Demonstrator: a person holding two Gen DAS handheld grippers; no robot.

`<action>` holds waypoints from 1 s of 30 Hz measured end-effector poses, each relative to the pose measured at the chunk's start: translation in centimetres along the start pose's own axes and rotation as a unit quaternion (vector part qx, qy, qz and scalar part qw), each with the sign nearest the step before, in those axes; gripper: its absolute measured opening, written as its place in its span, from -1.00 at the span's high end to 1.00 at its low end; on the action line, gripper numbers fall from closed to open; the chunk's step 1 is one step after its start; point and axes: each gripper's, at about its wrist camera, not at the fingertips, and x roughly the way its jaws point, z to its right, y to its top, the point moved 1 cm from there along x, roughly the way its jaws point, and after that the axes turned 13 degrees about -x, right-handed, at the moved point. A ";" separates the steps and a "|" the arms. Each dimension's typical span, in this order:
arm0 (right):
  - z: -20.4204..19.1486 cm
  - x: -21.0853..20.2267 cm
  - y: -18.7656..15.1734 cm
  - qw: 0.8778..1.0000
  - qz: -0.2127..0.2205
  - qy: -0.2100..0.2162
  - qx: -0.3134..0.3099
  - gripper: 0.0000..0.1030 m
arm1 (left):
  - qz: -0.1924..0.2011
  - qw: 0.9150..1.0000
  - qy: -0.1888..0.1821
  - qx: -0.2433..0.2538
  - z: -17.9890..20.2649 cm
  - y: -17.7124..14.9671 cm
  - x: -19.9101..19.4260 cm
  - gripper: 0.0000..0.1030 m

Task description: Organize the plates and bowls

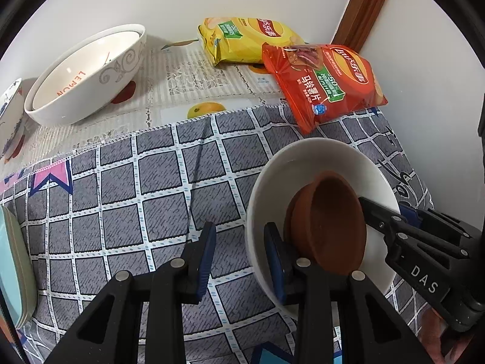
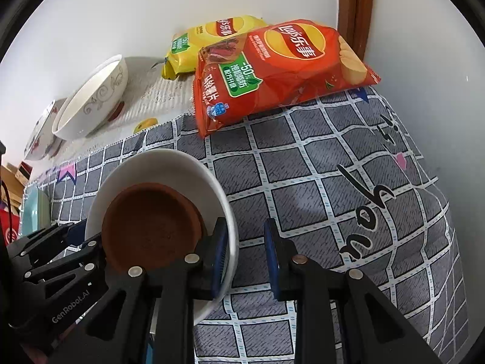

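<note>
A white bowl sits on the grey checked cloth with a smaller brown bowl inside it. My left gripper is open and straddles the white bowl's left rim: one finger inside, one outside. My right gripper is open and straddles the bowl's right rim the same way. A large white "LEMON" bowl with another bowl nested in it stands far left, a patterned bowl beside it.
A yellow chip bag and a red chip bag lie at the back by the wall. Stacked pale plates sit at the left edge. A wooden trim runs up the corner.
</note>
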 end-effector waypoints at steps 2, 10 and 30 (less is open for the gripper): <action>-0.2 0.0 0.1 1.000 0.001 -0.005 -0.007 0.55 | -0.001 1.000 -0.001 -0.002 0.0 -0.1 0.1 0.39; -0.1 0.1 0.0 1.000 0.000 0.006 -0.007 0.56 | -0.001 1.000 -0.007 0.000 0.3 -0.1 0.1 0.54; -0.7 0.1 0.2 1.000 0.003 0.013 -0.001 0.83 | -0.021 0.999 -0.035 -0.023 0.0 0.2 0.2 0.71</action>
